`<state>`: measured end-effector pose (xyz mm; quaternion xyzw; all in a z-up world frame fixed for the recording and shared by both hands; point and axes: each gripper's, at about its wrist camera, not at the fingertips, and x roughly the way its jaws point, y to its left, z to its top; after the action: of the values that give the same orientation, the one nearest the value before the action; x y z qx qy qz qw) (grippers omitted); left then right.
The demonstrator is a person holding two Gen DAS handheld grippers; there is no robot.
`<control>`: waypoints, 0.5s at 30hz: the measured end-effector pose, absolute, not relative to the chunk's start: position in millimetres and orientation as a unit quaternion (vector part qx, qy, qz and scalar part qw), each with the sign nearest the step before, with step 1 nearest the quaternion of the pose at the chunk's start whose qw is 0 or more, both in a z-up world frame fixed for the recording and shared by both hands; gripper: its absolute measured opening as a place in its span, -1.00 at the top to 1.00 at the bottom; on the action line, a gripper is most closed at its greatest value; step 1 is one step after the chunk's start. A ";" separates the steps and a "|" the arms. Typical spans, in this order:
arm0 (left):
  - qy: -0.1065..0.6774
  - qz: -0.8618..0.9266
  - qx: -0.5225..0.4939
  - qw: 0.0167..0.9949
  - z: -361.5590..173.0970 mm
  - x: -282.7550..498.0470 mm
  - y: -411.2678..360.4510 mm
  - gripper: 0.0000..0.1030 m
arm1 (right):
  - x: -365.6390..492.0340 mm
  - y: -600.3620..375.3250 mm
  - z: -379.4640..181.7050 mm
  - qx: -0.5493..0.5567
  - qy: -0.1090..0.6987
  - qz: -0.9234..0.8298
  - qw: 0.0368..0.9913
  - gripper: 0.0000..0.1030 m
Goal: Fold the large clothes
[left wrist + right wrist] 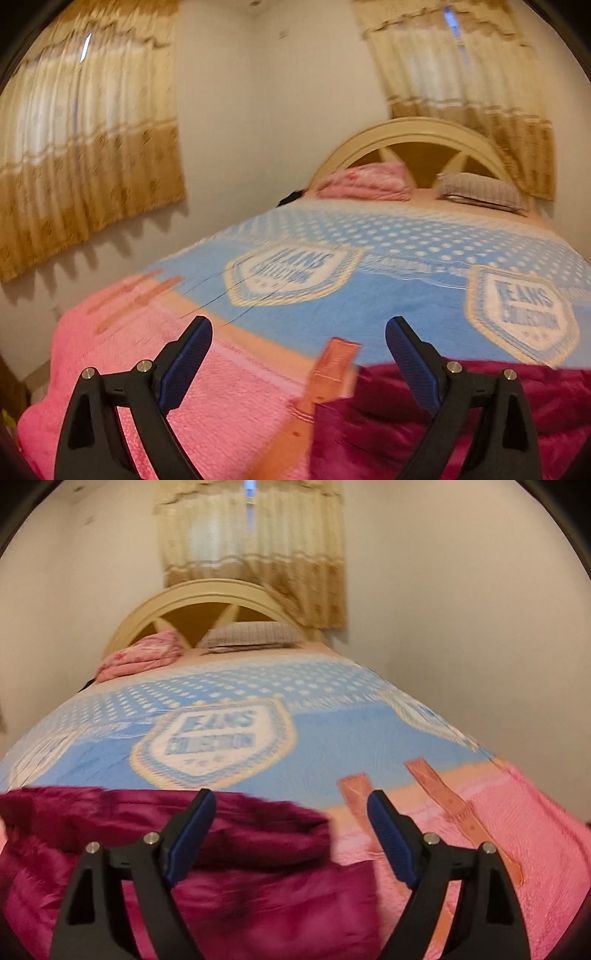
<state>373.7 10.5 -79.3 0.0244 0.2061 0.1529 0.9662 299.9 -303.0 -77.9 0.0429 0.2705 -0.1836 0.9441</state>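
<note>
A magenta plush garment is seen lying on the bed, at the foot edge, spread over the pink and blue bedspread. Its long axis appears to run across the bed, parallel to the foot edge, though both ends are cut off by the frames and no neck or hem can be made out. A rolled fold is formed along its far edge, on the side toward the headboard. In the left wrist view the garment fills the lower right; in the right wrist view it fills the lower left, so it lies between the two tools.

The left tool is held spread wide, with nothing between its blue pads; pink bedspread and the garment's edge are seen beneath it. The right tool is likewise released, its jaws standing apart above the rolled fold, and no cloth is pinched.

A pink folded blanket and a striped pillow are found at the head edge, below the headboard. Both views are blurred.
</note>
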 end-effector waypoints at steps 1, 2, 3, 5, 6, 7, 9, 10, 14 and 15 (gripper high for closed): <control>0.205 0.137 0.037 0.968 -82.2 369.3 -2.4 -0.87 | 303.4 -293.4 -77.7 0.038 0.272 -0.175 0.946 -0.69; 0.206 0.128 0.050 0.969 -85.6 368.0 -12.4 -0.88 | 306.8 -280.7 -78.9 0.032 0.277 -0.157 0.947 -0.68; 0.206 0.123 0.073 0.968 -92.7 367.1 -27.0 -0.88 | 312.2 -269.1 -82.8 0.025 0.288 -0.140 0.947 -0.67; 0.204 0.129 0.111 0.964 -106.6 371.5 -47.5 -0.88 | 322.0 -252.7 -95.1 0.006 0.304 -0.130 0.944 -0.66; 0.207 0.132 0.130 0.961 -114.7 376.2 -56.4 -0.88 | 326.3 -247.4 -101.2 -0.002 0.312 -0.128 0.942 -0.66; 0.212 0.134 0.143 0.957 -120.3 381.4 -61.5 -0.89 | 332.1 -243.2 -110.1 -0.013 0.323 -0.129 0.938 -0.66; 0.223 0.140 0.166 0.950 -134.5 394.8 -68.6 -0.89 | 337.2 -243.2 -123.4 -0.023 0.339 -0.134 0.931 -0.66; 0.231 0.144 0.173 0.946 -141.1 402.3 -69.4 -0.89 | 341.3 -246.5 -131.2 -0.024 0.349 -0.141 0.926 -0.66; 0.290 0.152 0.179 0.928 -172.5 431.0 -65.6 -0.89 | 349.2 -264.5 -149.7 -0.005 0.373 -0.151 0.915 -0.66; 0.301 0.153 0.175 0.925 -178.0 435.5 -64.0 -0.89 | 350.1 -267.7 -152.3 -0.001 0.377 -0.151 0.914 -0.66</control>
<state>435.5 -64.0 -178.0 0.1753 0.3008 0.1527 0.9249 350.1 -267.7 -152.3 -0.0006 0.3766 -0.1513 0.9139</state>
